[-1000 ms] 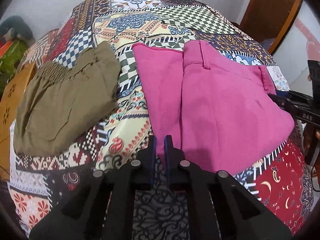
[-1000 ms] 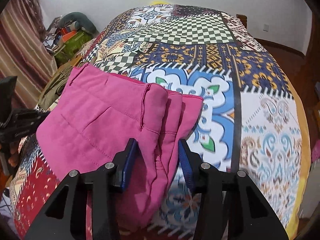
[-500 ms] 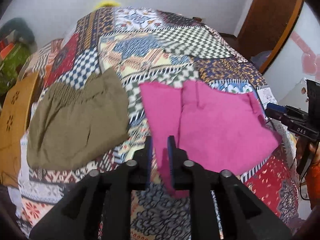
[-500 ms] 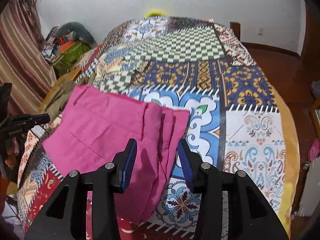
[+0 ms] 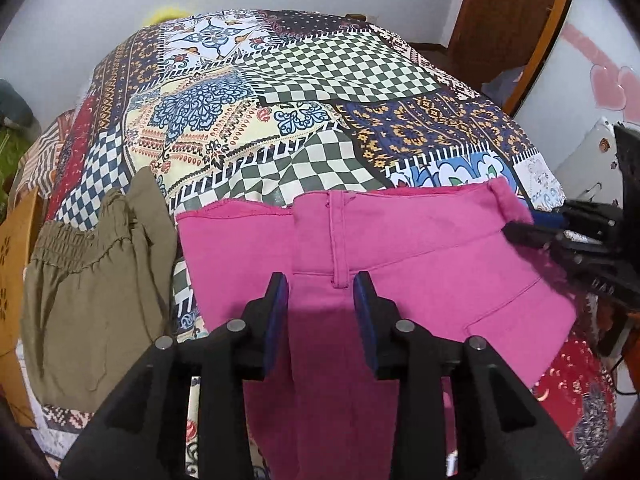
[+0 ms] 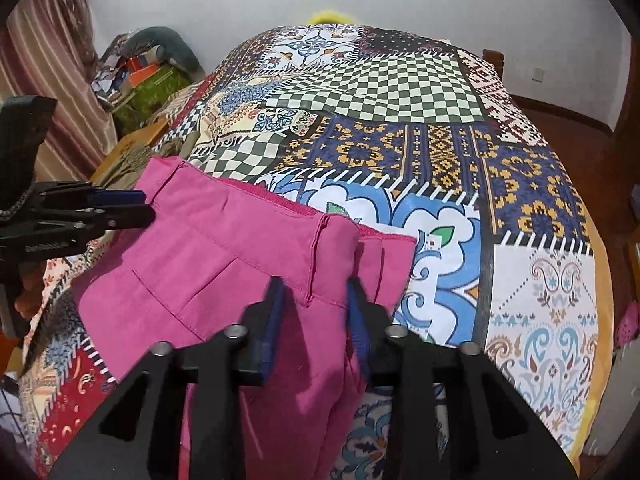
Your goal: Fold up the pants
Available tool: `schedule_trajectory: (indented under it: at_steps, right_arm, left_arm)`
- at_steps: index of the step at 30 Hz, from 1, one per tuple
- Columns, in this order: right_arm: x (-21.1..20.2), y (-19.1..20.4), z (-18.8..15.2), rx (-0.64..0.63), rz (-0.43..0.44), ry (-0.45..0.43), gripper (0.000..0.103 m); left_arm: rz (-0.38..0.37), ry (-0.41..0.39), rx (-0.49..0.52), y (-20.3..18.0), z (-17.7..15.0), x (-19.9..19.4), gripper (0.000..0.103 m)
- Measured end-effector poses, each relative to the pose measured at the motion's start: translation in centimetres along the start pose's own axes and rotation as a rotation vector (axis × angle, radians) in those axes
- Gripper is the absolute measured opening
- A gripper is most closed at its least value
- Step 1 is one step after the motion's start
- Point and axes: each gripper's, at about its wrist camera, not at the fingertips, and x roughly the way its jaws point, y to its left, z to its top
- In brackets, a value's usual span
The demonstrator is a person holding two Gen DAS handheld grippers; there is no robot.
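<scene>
Two handheld two-finger grippers work over a bed covered by a multicoloured patchwork-print bedspread [image 5: 320,80]. The task item, a pair of magenta-pink woven pants [image 5: 400,248], lies on the near part of this bedspread with its waistband toward the far side and its folded legs running toward the cameras.

Left gripper [image 5: 320,292]: the black jaws with blue pads are spread and opening. Pink fabric, including a belt loop, shows in the gap between them. The pads do not press on the cloth.

Right gripper [image 6: 316,300]: the jaws are closing around a raised fold of the pants at the waistband edge. The fabric stands up between the blue pads [image 6: 274,320]; the right-hand pad touches the fold, but whether both pads already clamp it cannot be told. In the left wrist view this gripper's tips appear at the right end of the waistband.

Other items: a folded olive-green garment with an elastic gathered waistband [image 5: 92,280] lies on the bedspread just beside the pants, on their left in the left wrist view. A wooden door [image 5: 512,12] stands beyond the bed. A pile of mixed coloured clutter [image 6: 148,68] sits against the white wall, next to a striped curtain [image 6: 52,80].
</scene>
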Motion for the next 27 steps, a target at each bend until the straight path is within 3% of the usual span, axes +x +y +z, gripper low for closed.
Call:
schedule_trajectory:
  at_steps: [6,11,15,21,27]
  right_arm:
    - [-1.2,0.5,1.0,-0.055,-0.012,-0.083,0.012]
    - [1.2,0.3,0.9,-0.058,-0.043,-0.024,0.012]
    - [1.4,0.3,0.7,-0.063,-0.064,-0.014,0.014]
    - [-0.8,0.1,1.2,-0.068,-0.081,-0.023,0.028]
    - [-3.2,-0.2,1.0,-0.040,-0.110,-0.045,0.032]
  left_arm:
    - [-0.035,-0.006,-0.042,1.1,-0.6,0.3,0.038]
    - [-0.011,-0.013,-0.028,1.2,-0.8,0.7,0.045]
    - [-0.018,-0.006,-0.041,1.4,-0.8,0.7,0.045]
    - [0.035,-0.041,-0.059,1.6,-1.0,-1.6,0.045]
    - [0.077,-0.042,-0.090,3.3,-2.5,-3.6,0.045]
